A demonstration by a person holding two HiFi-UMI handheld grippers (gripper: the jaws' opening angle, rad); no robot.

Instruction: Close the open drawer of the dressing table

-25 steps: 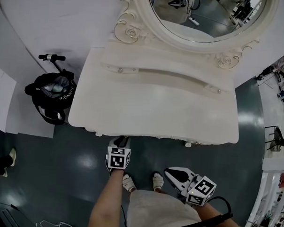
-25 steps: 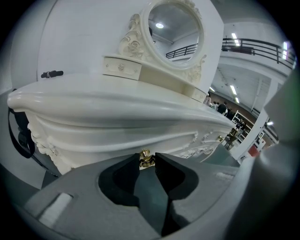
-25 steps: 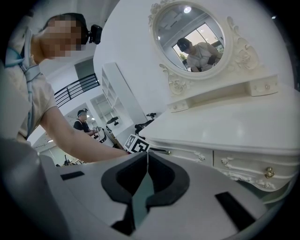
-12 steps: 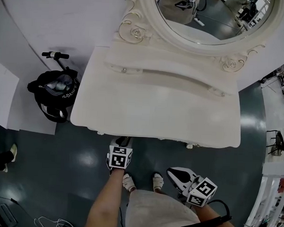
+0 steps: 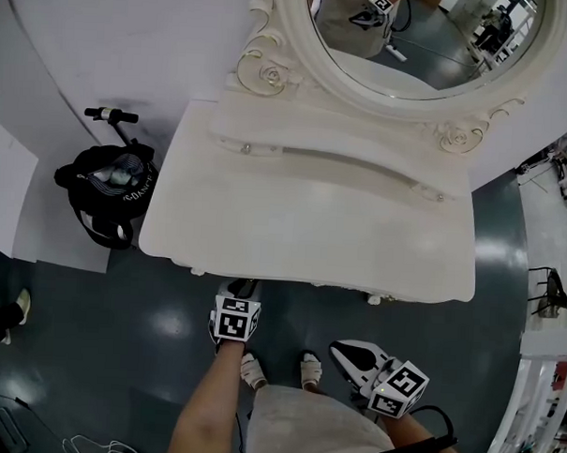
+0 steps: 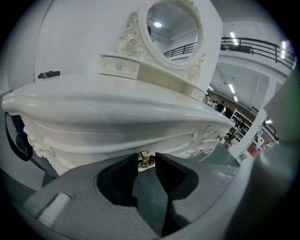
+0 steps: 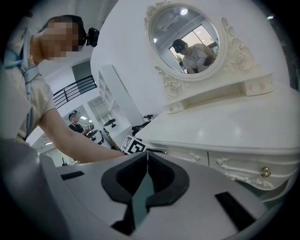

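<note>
The white dressing table [image 5: 302,222] fills the middle of the head view, and its top hides the drawer fronts there. My left gripper [image 5: 244,287] reaches under the front edge at the left. In the left gripper view its jaws [image 6: 146,158] close on a small brass drawer knob [image 6: 144,160] on the carved drawer front [image 6: 103,140]. I cannot tell how far that drawer stands out. My right gripper [image 5: 339,348] hangs lower right, away from the table. In the right gripper view its jaws [image 7: 147,155] are shut and hold nothing. Another brass knob [image 7: 266,171] shows on a right-hand drawer.
An oval mirror [image 5: 414,39] in a carved frame stands at the table's back. A black bag [image 5: 107,190] and a scooter handle [image 5: 110,116] sit on the floor at the left. The person's feet [image 5: 252,368] stand before the table. White shelving [image 5: 538,401] is at the right.
The head view has shifted slightly. Both grippers stay where they were, the left one still at the table's front edge.
</note>
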